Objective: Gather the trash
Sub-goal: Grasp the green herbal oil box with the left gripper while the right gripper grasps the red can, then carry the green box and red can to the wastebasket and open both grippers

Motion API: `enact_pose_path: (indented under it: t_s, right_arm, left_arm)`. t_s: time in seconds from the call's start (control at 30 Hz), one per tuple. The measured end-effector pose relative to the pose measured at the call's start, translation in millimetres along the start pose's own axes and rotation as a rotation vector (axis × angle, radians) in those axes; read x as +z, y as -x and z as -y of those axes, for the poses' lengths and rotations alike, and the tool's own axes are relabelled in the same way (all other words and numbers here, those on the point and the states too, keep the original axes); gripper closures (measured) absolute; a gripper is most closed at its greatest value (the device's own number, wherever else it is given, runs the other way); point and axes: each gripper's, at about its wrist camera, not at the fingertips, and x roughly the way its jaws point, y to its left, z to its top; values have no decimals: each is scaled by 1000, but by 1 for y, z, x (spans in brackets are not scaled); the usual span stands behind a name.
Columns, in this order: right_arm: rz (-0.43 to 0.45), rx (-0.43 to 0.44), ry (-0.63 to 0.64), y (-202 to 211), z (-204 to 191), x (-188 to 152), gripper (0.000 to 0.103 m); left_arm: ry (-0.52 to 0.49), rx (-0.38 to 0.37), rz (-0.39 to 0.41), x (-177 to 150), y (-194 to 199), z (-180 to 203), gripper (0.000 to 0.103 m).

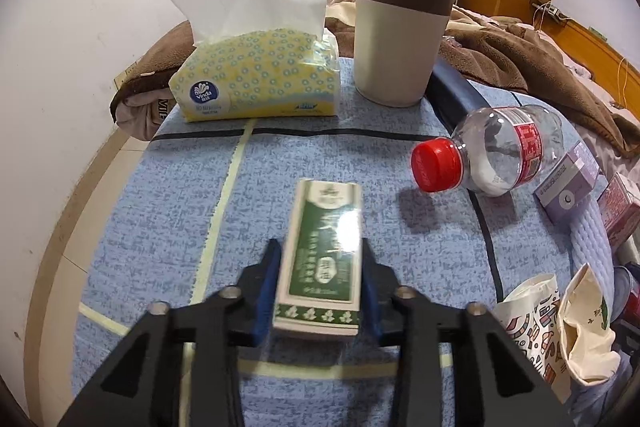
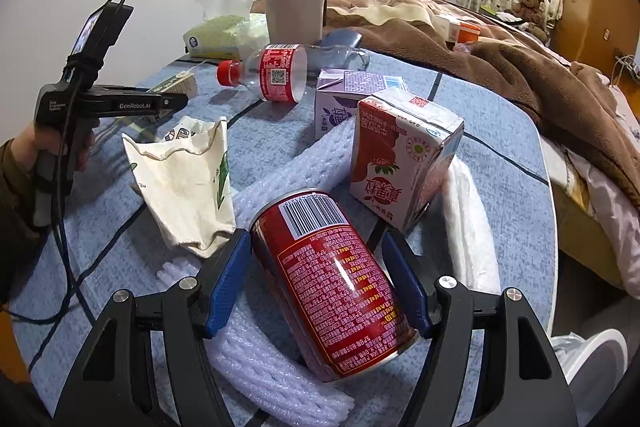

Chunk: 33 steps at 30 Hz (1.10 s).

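A small green-and-white box [image 1: 320,259] is clamped between the blue pads of the left gripper [image 1: 320,267], its jaws drawn tight against the box's two long sides, low over the blue patterned tablecloth [image 1: 160,207]. A red can [image 2: 332,279] is held between the pads of the right gripper [image 2: 320,279], whose jaws stand wide around its body; the can is seen tilted above white foam netting [image 2: 264,367]. Beyond the can, a red strawberry drink carton [image 2: 400,155] is seen upright, just beside a purple drink carton [image 2: 344,95]. An empty plastic bottle with a red cap [image 1: 492,151] lies on its side near the table's far part, close to a beige bin with a brown band [image 1: 400,35] and a yellow tissue pack [image 1: 256,75]. A crumpled paper bag [image 2: 188,183] lies to the left of the can. The left gripper's handle is held in a person's hand [image 2: 48,147].
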Motion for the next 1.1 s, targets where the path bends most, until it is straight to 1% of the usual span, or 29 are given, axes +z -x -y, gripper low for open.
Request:
enact_pose_path:
  t_s: [0.13, 0.3, 0.4, 0.57, 0.87, 0.97, 1.1]
  right_arm:
    - [8, -1, -22, 1, 1, -2, 35]
    - [17, 5, -55, 4, 3, -4, 43]
    - [23, 0, -64, 8, 2, -7, 44]
    - [32, 5, -88, 13, 2, -11, 45]
    - [52, -13, -132, 27, 5, -22, 46]
    - [33, -34, -157, 27, 9, -27, 46]
    - [12, -17, -193, 27, 16, -35, 45]
  left_arm:
    - [-5, 1, 4, -2, 1, 2, 71]
    - [11, -28, 11, -7, 10, 4, 71]
    - [3, -34, 22, -12, 19, 8, 71]
    - [-1, -53, 42, -21, 37, 15, 71]
    - [-8, -90, 78, -40, 72, 28, 71]
    - [-17, -101, 87, -47, 82, 34, 71]
    - [-28, -117, 99, -56, 94, 43, 71]
